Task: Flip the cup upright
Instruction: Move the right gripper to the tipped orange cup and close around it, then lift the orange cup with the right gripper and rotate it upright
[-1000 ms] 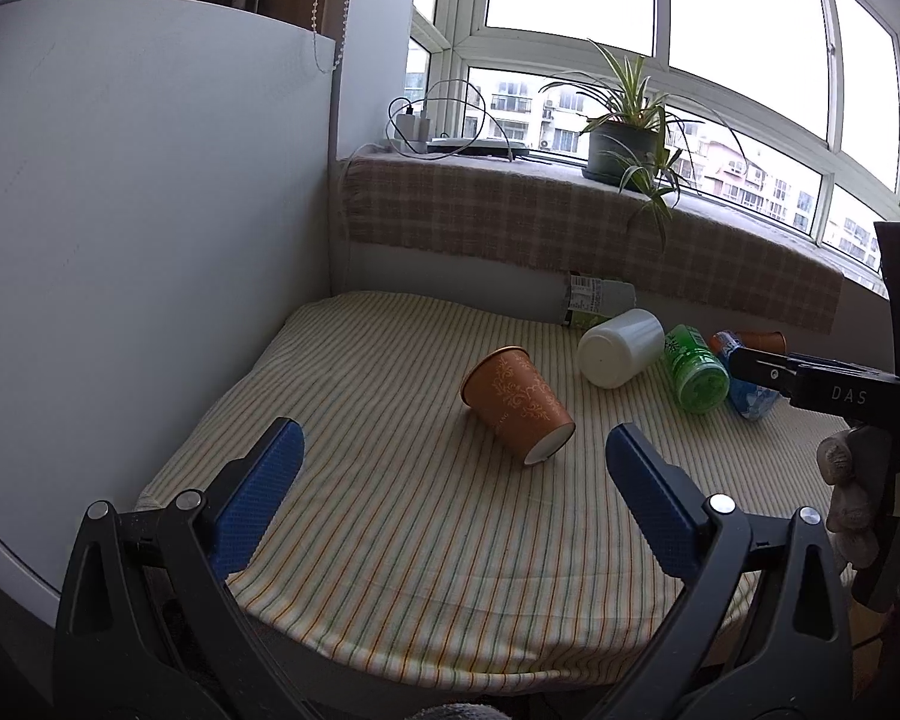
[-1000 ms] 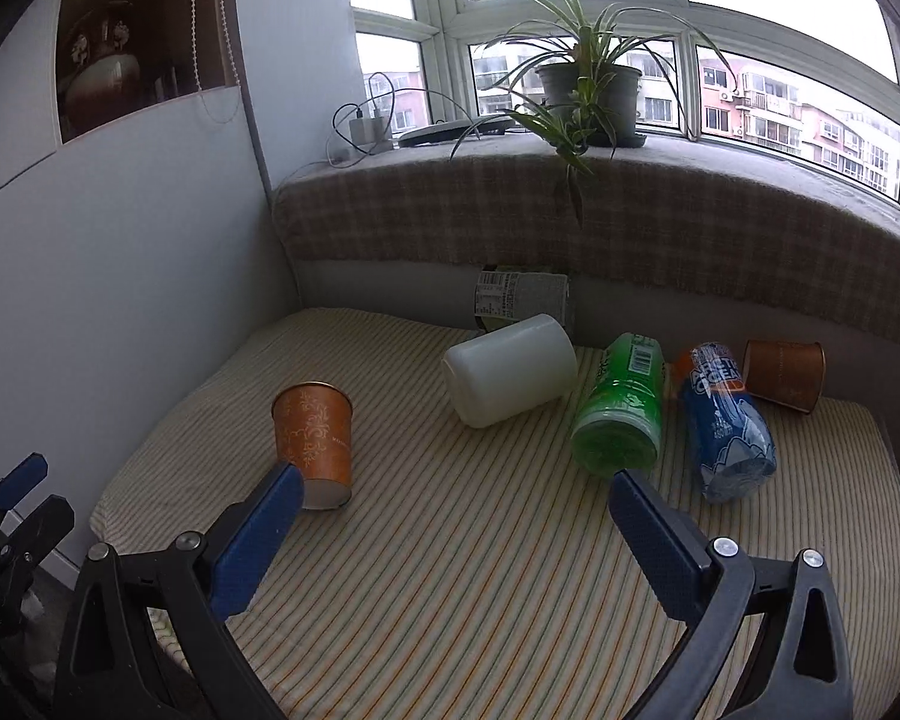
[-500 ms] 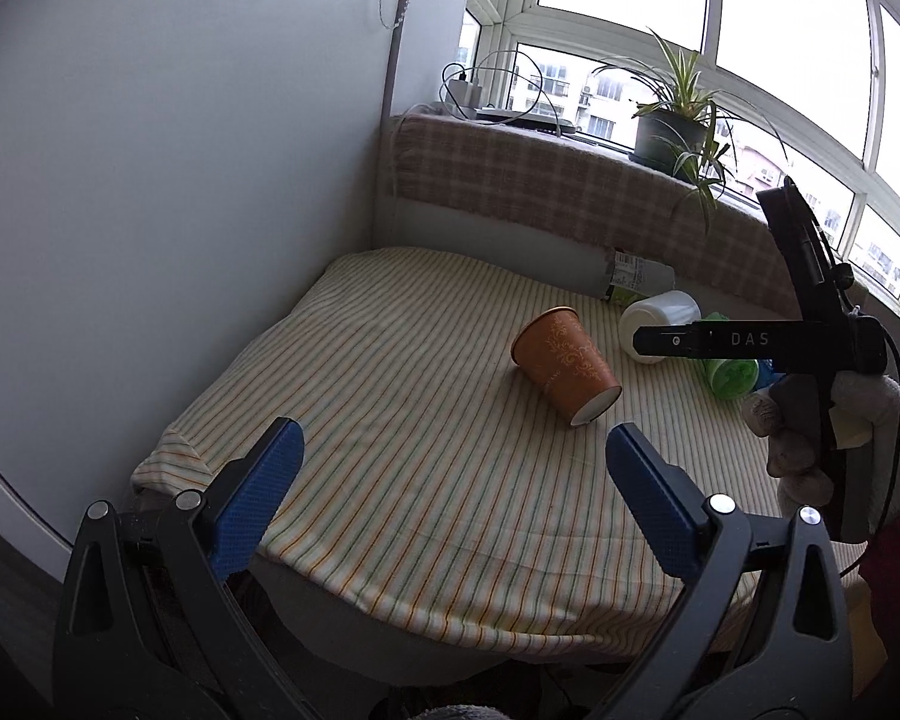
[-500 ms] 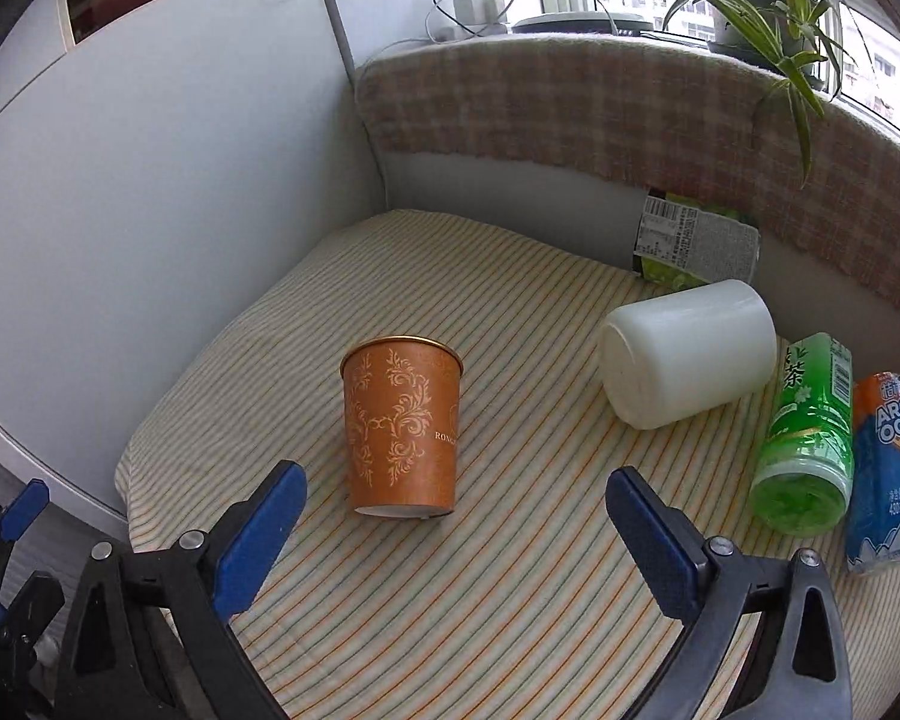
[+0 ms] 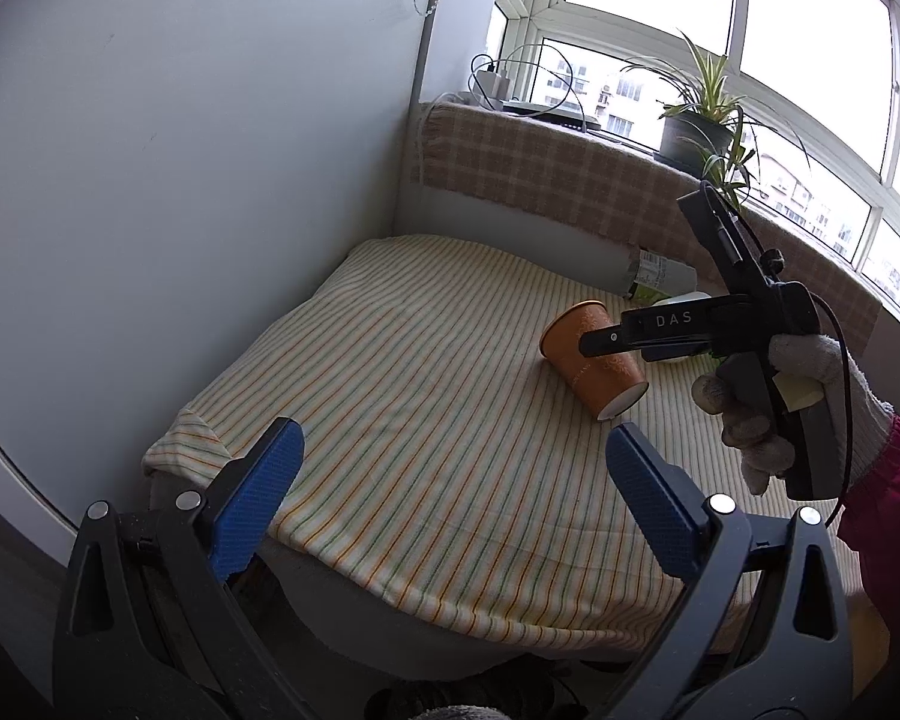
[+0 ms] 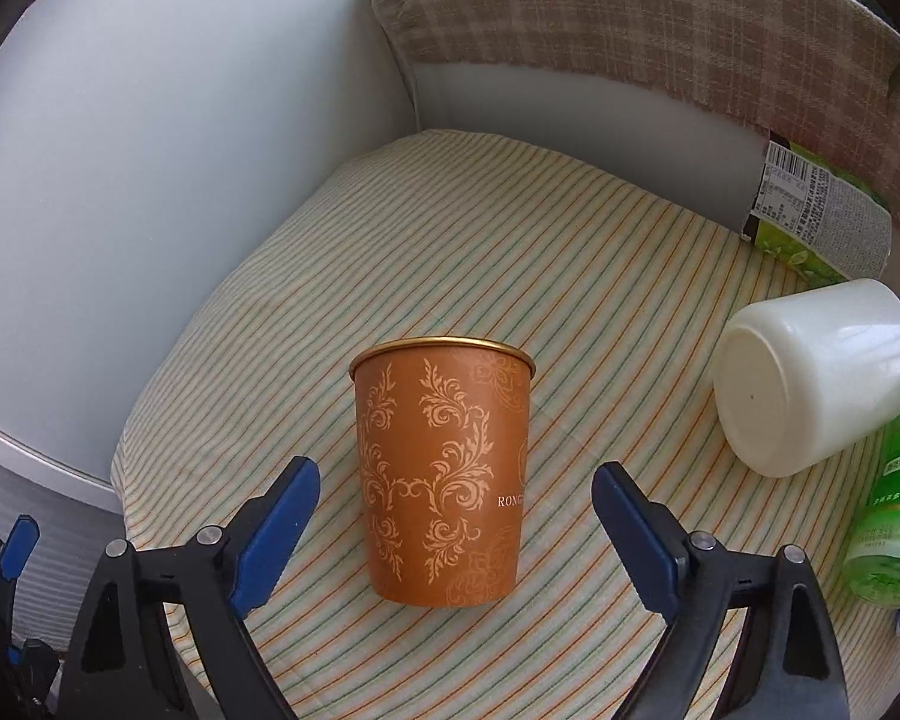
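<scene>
We see the orange paper cup [image 6: 444, 471] lying on its side on the striped surface [image 6: 600, 252], its long axis running straight away from our right claw [image 6: 455, 519], base nearest and gold rim far. That claw is spread wide, one finger either side of the cup's lower half, neither touching. Our left claw [image 5: 453, 495], also spread, hangs well back at the near edge, so the right one is plainly nearer.

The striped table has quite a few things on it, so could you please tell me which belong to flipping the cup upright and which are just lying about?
Part of the job:
- orange paper cup, lying on its side
- right tool, open, its fingers either side of the cup

Just lying about:
- white cup, on its side
- green bottle
- labelled bottle by the wall
- potted plant on the sill
- left tool, open, held back
</scene>
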The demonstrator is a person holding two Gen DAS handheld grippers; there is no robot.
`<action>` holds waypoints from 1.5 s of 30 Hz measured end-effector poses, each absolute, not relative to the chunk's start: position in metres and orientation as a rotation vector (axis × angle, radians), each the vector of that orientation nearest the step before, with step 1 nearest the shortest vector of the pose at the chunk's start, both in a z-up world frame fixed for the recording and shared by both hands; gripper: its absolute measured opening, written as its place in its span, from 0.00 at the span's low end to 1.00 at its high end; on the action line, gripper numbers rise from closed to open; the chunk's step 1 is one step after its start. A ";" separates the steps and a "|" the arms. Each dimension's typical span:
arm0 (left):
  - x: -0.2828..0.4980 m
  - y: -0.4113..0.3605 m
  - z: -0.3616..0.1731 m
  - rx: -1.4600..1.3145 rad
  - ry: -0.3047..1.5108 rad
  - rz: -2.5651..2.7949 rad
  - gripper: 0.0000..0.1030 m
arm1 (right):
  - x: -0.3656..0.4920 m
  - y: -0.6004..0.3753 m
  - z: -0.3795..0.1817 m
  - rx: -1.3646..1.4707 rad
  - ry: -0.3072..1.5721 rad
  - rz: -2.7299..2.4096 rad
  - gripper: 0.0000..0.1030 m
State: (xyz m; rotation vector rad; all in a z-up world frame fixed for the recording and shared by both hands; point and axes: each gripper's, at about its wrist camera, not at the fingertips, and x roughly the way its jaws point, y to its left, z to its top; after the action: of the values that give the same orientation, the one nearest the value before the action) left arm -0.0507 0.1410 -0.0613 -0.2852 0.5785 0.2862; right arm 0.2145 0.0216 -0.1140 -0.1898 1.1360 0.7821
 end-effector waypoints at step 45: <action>-0.028 0.098 -0.052 -0.229 0.563 0.137 0.99 | 0.142 -0.141 -0.101 0.317 1.068 0.504 0.62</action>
State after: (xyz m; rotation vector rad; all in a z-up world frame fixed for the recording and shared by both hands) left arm -0.0280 0.0979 -0.0516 -0.2286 0.5625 0.1367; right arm 0.1416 -0.1413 -0.1013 0.3167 1.0682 0.5035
